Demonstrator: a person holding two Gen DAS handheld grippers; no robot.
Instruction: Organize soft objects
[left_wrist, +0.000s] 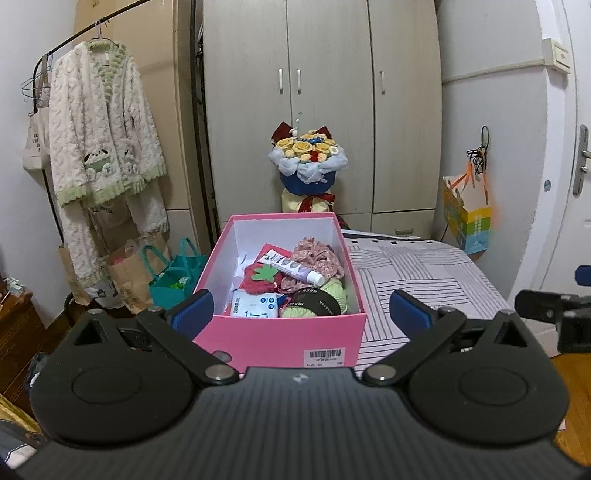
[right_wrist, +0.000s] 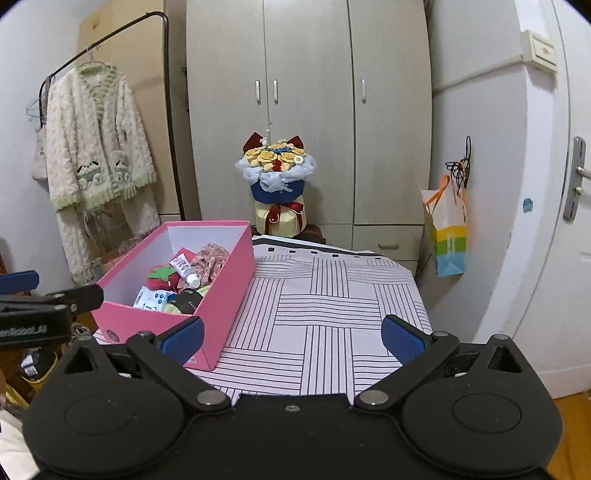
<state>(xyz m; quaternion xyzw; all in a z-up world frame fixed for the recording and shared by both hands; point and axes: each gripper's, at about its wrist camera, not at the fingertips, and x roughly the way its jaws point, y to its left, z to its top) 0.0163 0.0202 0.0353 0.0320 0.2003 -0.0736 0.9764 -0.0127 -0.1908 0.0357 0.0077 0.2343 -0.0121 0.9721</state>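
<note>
A pink box (left_wrist: 280, 338) stands on the striped cloth (left_wrist: 413, 273) and holds soft items: a floral fabric piece (left_wrist: 317, 254), a red strawberry knit (left_wrist: 258, 277), green yarn (left_wrist: 325, 301), a tissue pack (left_wrist: 255, 304) and a white tube (left_wrist: 295, 267). My left gripper (left_wrist: 301, 312) is open and empty, just in front of the box. The box (right_wrist: 225, 280) lies left in the right wrist view. My right gripper (right_wrist: 291, 338) is open and empty above the cloth (right_wrist: 325, 306), to the right of the box.
A crocheted bouquet (left_wrist: 308, 162) stands behind the box before a wardrobe (left_wrist: 325, 92). A fleece robe (left_wrist: 99, 147) hangs on a rack at left, with paper and teal bags (left_wrist: 173, 275) below. A colourful bag (right_wrist: 448, 236) hangs on the right by the door (right_wrist: 554, 184).
</note>
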